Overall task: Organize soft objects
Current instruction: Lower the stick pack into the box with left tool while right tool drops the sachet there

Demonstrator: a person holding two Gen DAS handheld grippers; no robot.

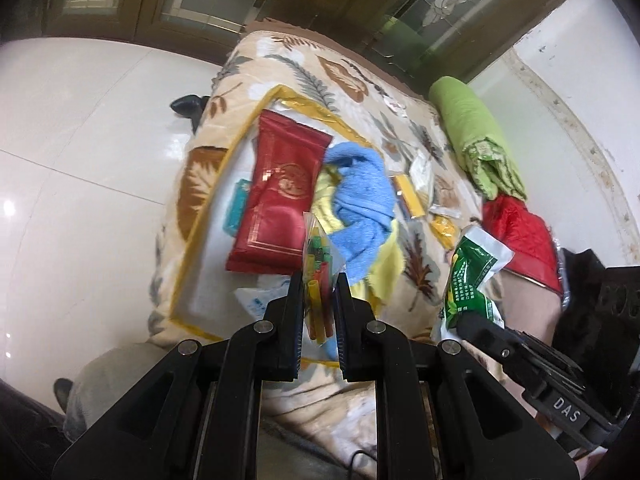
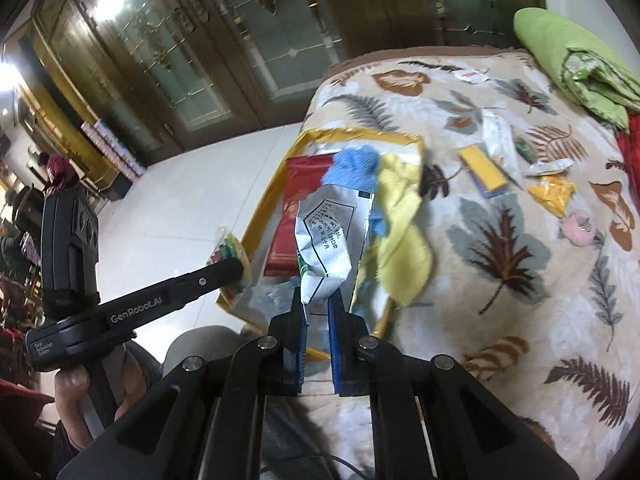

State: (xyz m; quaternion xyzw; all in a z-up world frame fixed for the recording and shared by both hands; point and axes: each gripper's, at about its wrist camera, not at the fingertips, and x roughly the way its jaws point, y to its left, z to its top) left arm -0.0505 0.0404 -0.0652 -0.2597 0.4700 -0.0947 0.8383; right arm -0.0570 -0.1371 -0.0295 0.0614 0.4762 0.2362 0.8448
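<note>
Left gripper clamped on clear bag of coloured tubes, right gripper pinching green-and-white packet, both above yellow-rimmed tray.

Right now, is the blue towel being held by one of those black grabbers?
No, the blue towel lies on the tray; the left gripper holds a clear bag of coloured tubes, the right gripper a green-and-white pouch.

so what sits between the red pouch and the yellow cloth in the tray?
The blue towel, bunched between the red pouch and the yellow cloth, overlapping the cloth. Clearest in the left wrist view.
</note>
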